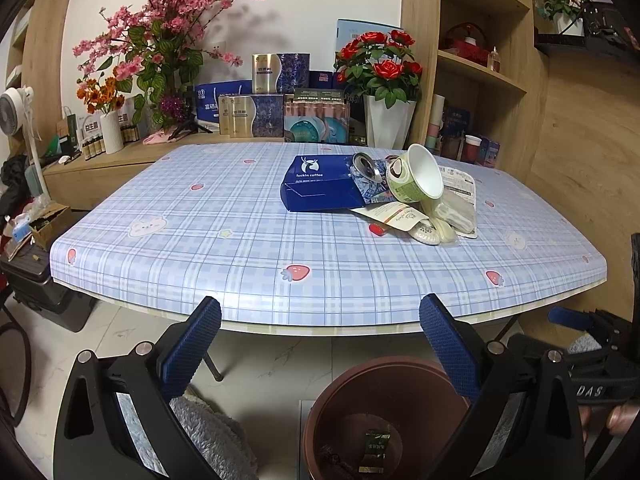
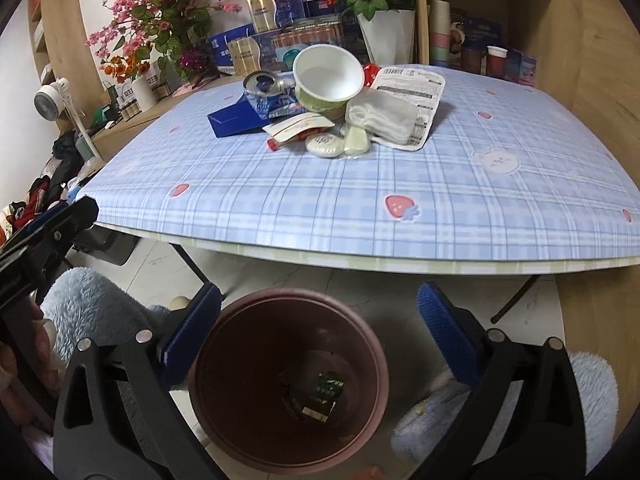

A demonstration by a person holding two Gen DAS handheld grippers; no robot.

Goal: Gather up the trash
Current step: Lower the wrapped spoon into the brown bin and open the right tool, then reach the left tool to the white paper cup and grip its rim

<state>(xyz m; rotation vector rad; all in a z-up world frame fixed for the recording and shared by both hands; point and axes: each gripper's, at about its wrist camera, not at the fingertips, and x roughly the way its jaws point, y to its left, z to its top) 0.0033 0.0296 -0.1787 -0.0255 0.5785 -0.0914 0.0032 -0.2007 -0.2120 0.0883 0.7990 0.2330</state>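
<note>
A pile of trash lies on the blue plaid table (image 1: 240,272): a blue Luckin coffee box (image 1: 320,186), a tipped green paper cup (image 1: 420,174), a crushed can (image 1: 366,168) and several white wrappers (image 1: 456,200). The pile also shows in the right wrist view, with the cup (image 2: 326,78) and the box (image 2: 234,118). A brown bin (image 2: 288,376) stands on the floor below the table's front edge, with a dark sachet (image 2: 324,394) inside. My left gripper (image 1: 320,320) is open and empty above the floor. My right gripper (image 2: 320,312) is open and empty over the bin.
Flower vases (image 1: 390,124), gift boxes (image 1: 256,116) and wooden shelves (image 1: 480,80) stand behind the table. A fan (image 1: 16,112) and clutter are at the left. The table's folding legs (image 2: 516,300) show underneath. Blue fuzzy slippers (image 2: 504,420) flank the bin.
</note>
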